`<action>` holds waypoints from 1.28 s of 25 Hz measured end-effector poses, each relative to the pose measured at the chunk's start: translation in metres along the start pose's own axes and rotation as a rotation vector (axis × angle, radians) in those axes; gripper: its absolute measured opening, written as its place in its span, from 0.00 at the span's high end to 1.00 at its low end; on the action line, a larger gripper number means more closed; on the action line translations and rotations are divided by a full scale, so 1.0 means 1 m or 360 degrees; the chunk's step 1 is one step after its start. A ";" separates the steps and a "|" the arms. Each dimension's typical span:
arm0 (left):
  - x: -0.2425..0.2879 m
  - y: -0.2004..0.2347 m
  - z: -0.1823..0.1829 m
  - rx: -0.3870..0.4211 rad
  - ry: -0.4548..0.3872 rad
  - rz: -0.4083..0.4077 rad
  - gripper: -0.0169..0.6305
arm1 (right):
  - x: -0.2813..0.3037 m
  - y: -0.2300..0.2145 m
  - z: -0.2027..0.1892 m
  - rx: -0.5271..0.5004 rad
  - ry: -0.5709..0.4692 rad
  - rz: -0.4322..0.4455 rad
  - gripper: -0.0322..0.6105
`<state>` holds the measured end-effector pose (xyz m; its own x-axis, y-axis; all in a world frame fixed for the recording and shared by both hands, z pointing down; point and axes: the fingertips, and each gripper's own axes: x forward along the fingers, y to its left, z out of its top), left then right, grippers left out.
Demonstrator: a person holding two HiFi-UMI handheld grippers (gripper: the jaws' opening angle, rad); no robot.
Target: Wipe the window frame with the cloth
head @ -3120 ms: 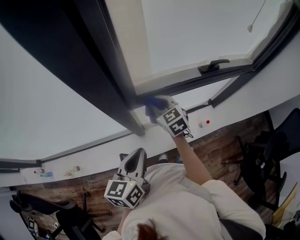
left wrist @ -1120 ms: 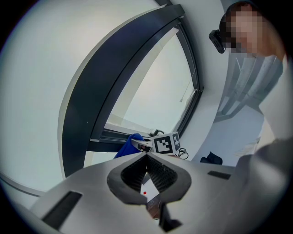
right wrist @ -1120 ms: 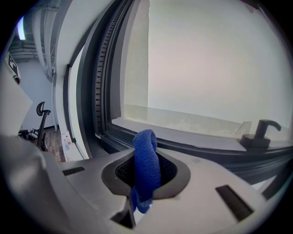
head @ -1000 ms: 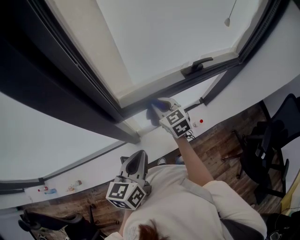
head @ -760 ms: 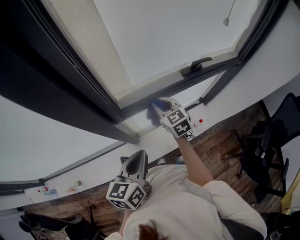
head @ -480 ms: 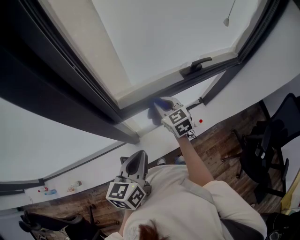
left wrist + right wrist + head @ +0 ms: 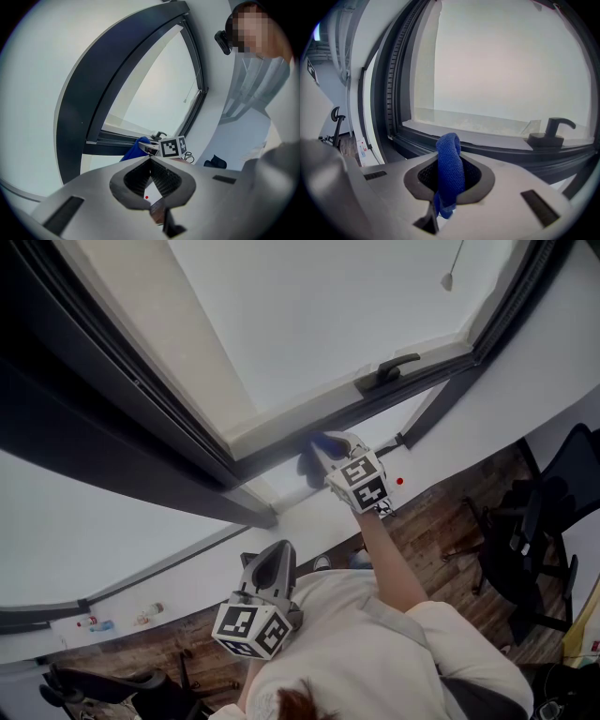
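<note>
Two grippers are seen from the head view. The right gripper (image 7: 323,441) is raised to the lower rail of the dark window frame (image 7: 272,450), and its jaws are clamped on a blue cloth (image 7: 311,457). In the right gripper view the cloth (image 7: 450,161) is pinched upright between the jaws, its folded end pointed at the frame (image 7: 497,150), left of the window handle (image 7: 553,127); contact with the rail cannot be confirmed. The left gripper (image 7: 272,557) is held low near the person's chest, its jaws brought together on nothing. Black-and-white square patterns are carried on the marker cubes (image 7: 361,482). Print on a sticker (image 7: 361,146) by the frame is too small to be read.
</note>
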<state>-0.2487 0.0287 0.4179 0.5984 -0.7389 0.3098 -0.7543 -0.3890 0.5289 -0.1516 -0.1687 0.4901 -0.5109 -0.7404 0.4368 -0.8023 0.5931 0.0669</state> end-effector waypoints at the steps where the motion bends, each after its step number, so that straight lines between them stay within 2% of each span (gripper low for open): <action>1: 0.002 -0.001 0.000 0.0002 0.0004 -0.0004 0.97 | -0.001 -0.002 0.001 0.0003 0.0001 -0.0006 0.87; 17: 0.033 -0.020 -0.003 0.0036 0.0071 -0.0092 0.97 | -0.008 -0.026 -0.008 0.0008 0.0010 -0.0010 0.87; 32: 0.043 -0.023 -0.002 0.0030 0.0072 -0.0084 0.97 | -0.013 -0.039 -0.011 0.0024 -0.0004 -0.0014 0.87</action>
<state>-0.2054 0.0069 0.4207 0.6488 -0.6915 0.3177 -0.7261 -0.4375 0.5304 -0.1103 -0.1790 0.4913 -0.5045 -0.7465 0.4338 -0.8114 0.5817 0.0573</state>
